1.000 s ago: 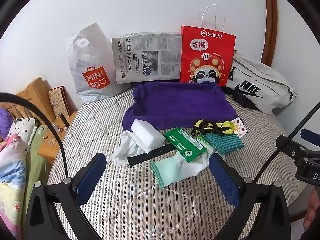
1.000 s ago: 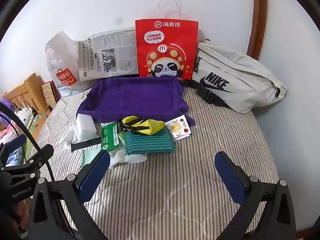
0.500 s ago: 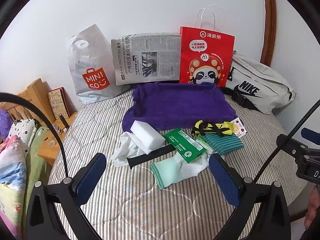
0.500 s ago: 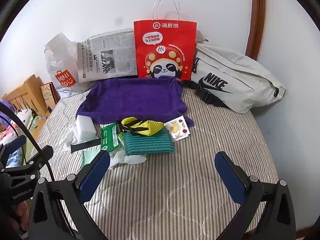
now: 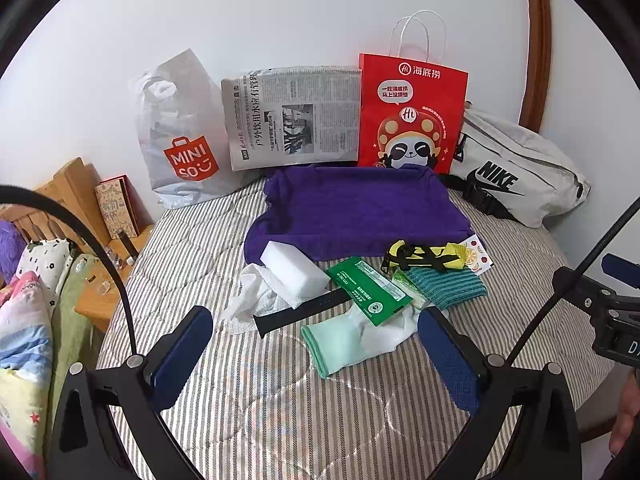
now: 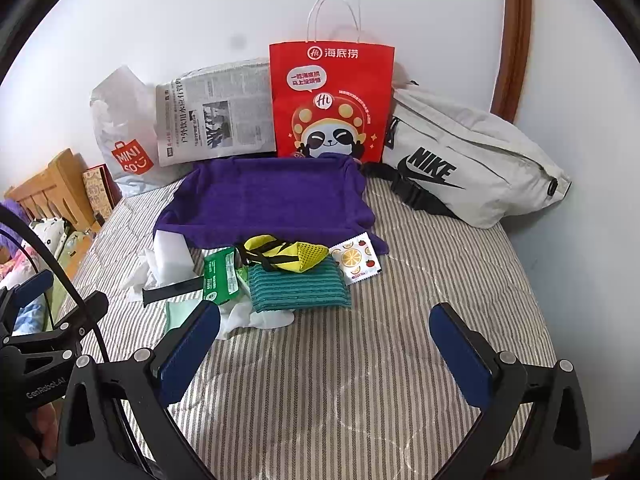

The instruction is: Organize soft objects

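A pile of small things lies on the striped bed in front of a purple towel point(image 5: 360, 208) point(image 6: 272, 200): a white sponge block point(image 5: 294, 270) point(image 6: 172, 256), a white cloth point(image 5: 256, 296), a mint green sock point(image 5: 340, 340), a green packet point(image 5: 368, 288) point(image 6: 220, 276), a teal striped cloth point(image 5: 448, 284) point(image 6: 298, 288), a yellow mesh pouch point(image 5: 428, 254) point(image 6: 288, 254) and a black strap point(image 5: 296, 314) point(image 6: 172, 292). My left gripper point(image 5: 312, 344) is open, just short of the sock. My right gripper point(image 6: 324, 332) is open and empty, near the teal cloth.
Against the wall stand a white Miniso bag point(image 5: 180, 136), a newspaper point(image 5: 292, 116), a red paper bag point(image 5: 412, 112) point(image 6: 332, 100) and a grey Nike bag point(image 5: 516, 168) point(image 6: 464, 164). A fruit-print sachet point(image 6: 356, 258) lies beside the pouch. A wooden shelf point(image 5: 80, 208) is at the left.
Both views have shifted only slightly. No object on the bed has moved and both grippers stay open.
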